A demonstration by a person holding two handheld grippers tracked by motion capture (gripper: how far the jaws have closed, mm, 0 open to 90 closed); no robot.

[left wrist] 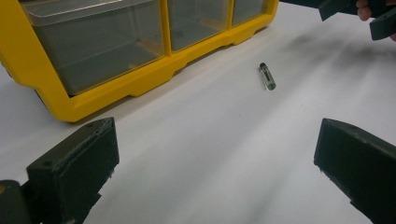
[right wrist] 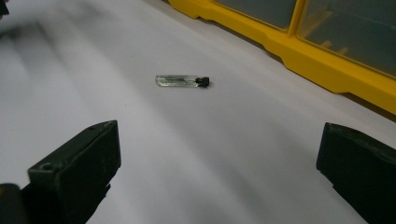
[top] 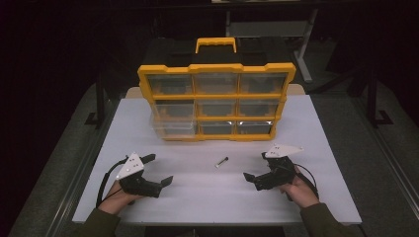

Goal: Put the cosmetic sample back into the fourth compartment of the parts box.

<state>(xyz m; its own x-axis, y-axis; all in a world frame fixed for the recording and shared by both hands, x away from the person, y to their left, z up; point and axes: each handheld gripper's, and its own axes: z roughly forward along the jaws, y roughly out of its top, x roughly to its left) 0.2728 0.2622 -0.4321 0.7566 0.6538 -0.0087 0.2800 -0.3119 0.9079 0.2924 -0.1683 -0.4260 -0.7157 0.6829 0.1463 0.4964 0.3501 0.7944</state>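
Observation:
A small clear vial with a black cap (top: 221,162) lies on the white table (top: 197,197) between my two grippers, in front of a yellow organizer (top: 216,67) with clear drawers. My left gripper (top: 159,169) rests low at the left, open and empty. My right gripper (top: 256,166) is at the right, also open and empty. In the left gripper view the vial (left wrist: 267,76) lies ahead and right of the wide-apart jaws (left wrist: 215,149). In the right gripper view the vial (right wrist: 182,81) lies ahead, slightly left of the gap between the jaws (right wrist: 217,149).
The organizer's bottom-left drawer (top: 170,127) sticks out a little from the yellow frame (left wrist: 140,84). The organizer's front edge (right wrist: 317,60) runs close to the vial's far side. The right gripper (left wrist: 355,14) shows at the top right of the left gripper view.

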